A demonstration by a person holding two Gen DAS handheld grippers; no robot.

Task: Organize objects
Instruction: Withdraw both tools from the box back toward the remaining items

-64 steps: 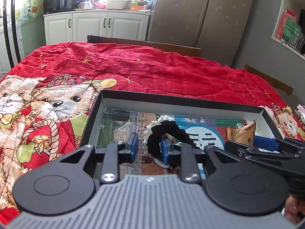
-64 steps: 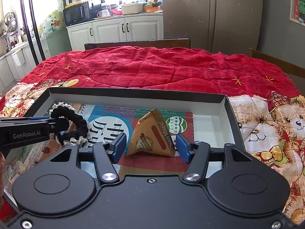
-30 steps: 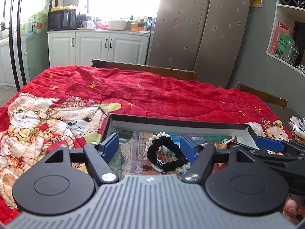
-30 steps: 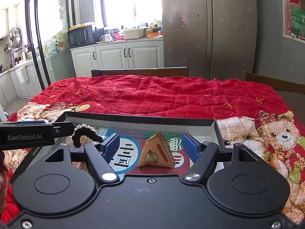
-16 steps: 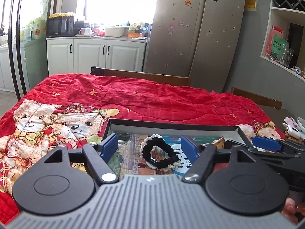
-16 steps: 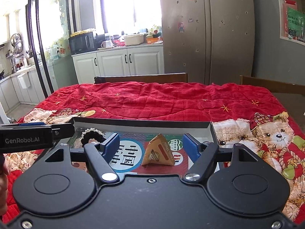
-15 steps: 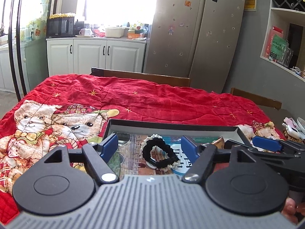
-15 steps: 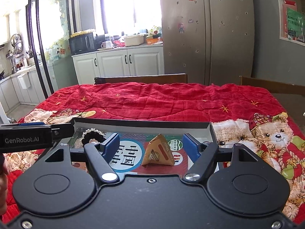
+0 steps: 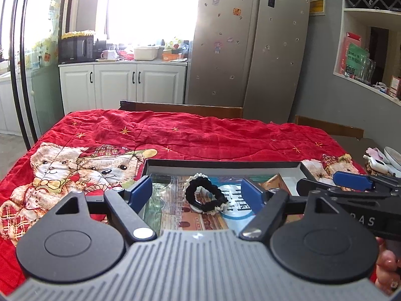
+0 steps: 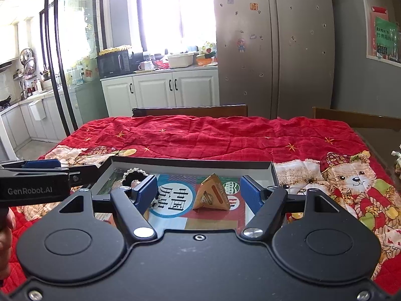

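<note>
Scrunchie (image 9: 206,195), black with a white frill, lies in the tray (image 9: 223,164) toward its left edge, ahead of and apart from the left gripper (image 9: 198,195), spread wide and empty, while the tan triangular packet (image 10: 212,196) sits mid-tray before the equally spread, empty right gripper (image 10: 199,195).

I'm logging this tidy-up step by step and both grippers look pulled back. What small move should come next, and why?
Probably lift both grippers clear and end the step. The black scrunchie and the brown triangular packet both lie loose inside the black box, while the left gripper and right gripper are open and hold nothing. No other loose item shows on the red bear quilt.
</note>
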